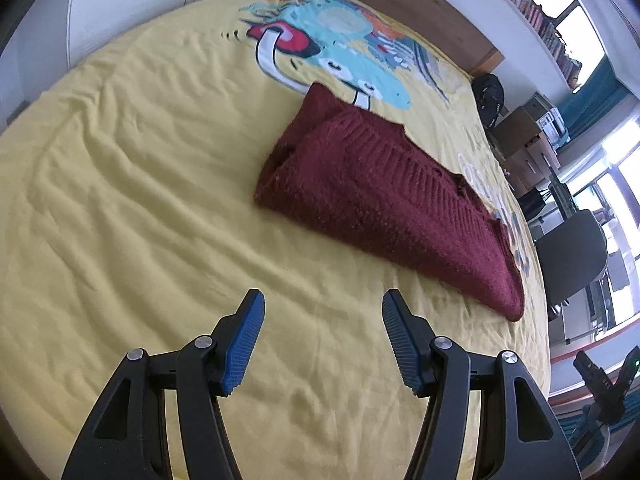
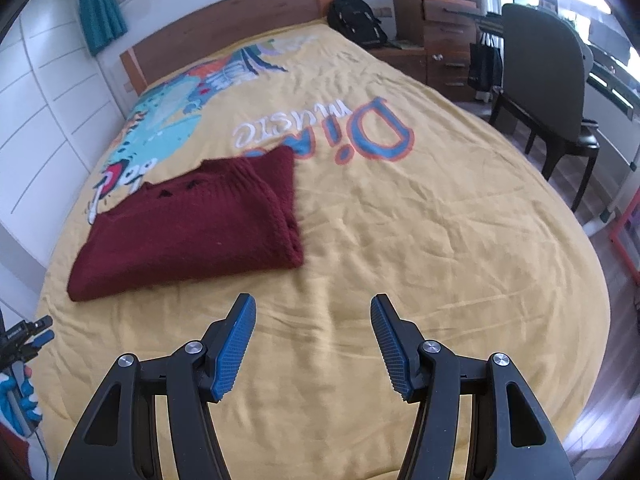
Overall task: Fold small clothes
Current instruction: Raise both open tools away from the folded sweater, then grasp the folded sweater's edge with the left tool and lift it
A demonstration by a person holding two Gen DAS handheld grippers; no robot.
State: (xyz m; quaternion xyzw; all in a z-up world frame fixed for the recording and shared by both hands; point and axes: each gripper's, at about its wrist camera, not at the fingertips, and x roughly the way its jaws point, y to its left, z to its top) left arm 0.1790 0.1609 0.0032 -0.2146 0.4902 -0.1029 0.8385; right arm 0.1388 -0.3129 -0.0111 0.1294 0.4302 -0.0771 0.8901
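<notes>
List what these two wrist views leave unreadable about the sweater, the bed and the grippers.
- Maroon sweater: sleeves and underside hidden by its own folds, both views.
- Yellow bedspread: near edge cut off by the right gripper and the frame.
- Left gripper: in the right wrist view only a sliver shows at the left edge.
- Books on the shelf: too small and blurred, left wrist view.

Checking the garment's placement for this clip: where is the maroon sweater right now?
The sweater lies folded on the yellow bedspread, right of centre in the left wrist view and left of centre in the right, touching neither open gripper.
</notes>
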